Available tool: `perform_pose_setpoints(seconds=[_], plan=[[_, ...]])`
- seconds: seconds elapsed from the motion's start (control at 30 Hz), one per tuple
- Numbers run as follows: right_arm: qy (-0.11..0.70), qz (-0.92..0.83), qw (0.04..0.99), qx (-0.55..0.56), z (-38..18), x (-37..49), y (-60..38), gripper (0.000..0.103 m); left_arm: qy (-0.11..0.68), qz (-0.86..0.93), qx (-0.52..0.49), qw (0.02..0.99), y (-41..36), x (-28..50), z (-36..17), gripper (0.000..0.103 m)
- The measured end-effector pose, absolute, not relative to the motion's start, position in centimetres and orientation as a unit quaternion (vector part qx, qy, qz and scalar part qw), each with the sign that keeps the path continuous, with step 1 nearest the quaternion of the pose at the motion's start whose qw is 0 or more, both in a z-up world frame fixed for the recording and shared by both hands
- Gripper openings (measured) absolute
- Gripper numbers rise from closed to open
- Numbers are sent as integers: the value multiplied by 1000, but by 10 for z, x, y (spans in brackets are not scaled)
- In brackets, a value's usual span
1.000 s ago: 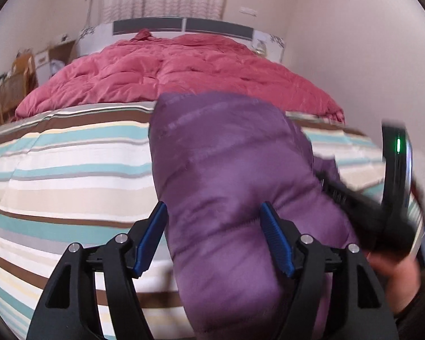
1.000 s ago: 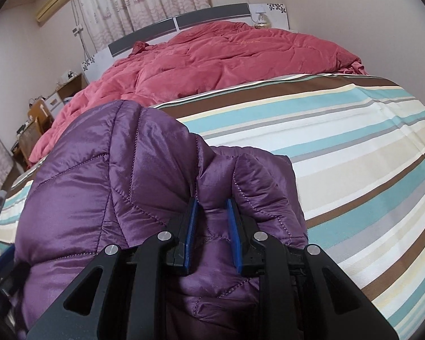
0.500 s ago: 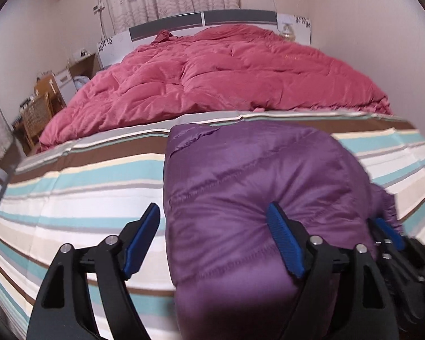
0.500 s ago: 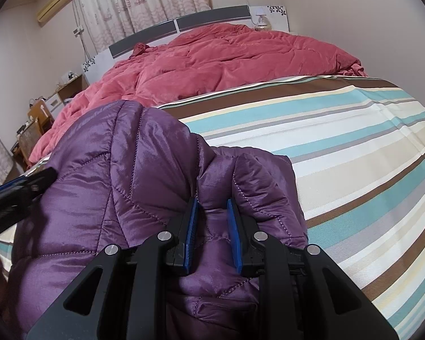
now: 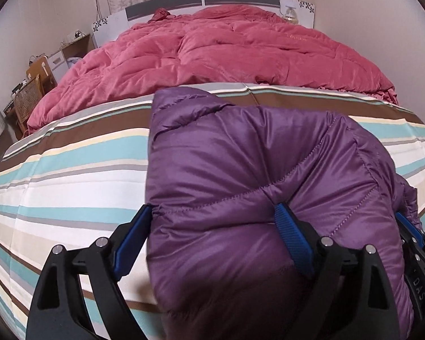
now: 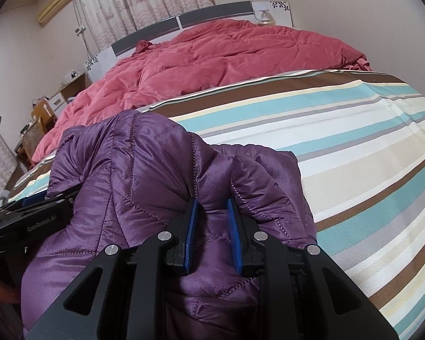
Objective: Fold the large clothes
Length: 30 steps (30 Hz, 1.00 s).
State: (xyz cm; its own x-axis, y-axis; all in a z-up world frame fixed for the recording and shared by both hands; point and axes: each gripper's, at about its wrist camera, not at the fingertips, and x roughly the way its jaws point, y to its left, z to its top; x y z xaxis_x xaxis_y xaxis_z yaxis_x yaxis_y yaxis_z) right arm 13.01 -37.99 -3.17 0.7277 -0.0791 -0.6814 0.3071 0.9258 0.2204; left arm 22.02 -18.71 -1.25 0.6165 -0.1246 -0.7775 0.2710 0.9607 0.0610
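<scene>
Right now, through my left wrist camera, the puffy purple quilted jacket [image 5: 240,192] lies bunched at the near edge of the bed's striped teal, brown and white sheet [image 5: 70,170]. My left gripper [image 5: 212,238] straddles the jacket's near left part: its jaws are opening wide, with the padded fabric bulging between them. The left blue pad sits right at the jacket's left edge and the right pad is sunk in a quilted crease, though I can't tell how hard either pad presses. Beyond, a crumpled red quilted duvet [image 5: 226,53] covers the far half of the bed.

Through the right wrist camera, my right gripper [image 6: 212,226] has its jaws nearly closed, pinching a raised ridge of the same jacket [image 6: 144,175]. The left gripper's black frame [image 6: 34,218] shows at the jacket's left side. Striped sheet [image 6: 354,147] spreads out to the right.
</scene>
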Motion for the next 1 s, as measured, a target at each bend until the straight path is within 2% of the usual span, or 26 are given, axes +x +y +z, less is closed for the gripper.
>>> perform_pose_setpoints(seconds=[0.37, 0.63, 0.83, 1.0], plan=[[325, -29, 939, 113, 27, 128, -364, 21, 367, -132, 32, 920, -152, 145, 32, 92], [387, -5, 915, 117, -9, 178, -355, 21, 348, -133, 94, 923, -167, 144, 6, 94], [384, -17, 917, 105, -26, 181, -351, 21, 373, -140, 62, 915, -164, 151, -7, 94], [369, -30, 924, 97, -15, 165, -346, 21, 370, -144, 77, 915, -161, 144, -4, 94]])
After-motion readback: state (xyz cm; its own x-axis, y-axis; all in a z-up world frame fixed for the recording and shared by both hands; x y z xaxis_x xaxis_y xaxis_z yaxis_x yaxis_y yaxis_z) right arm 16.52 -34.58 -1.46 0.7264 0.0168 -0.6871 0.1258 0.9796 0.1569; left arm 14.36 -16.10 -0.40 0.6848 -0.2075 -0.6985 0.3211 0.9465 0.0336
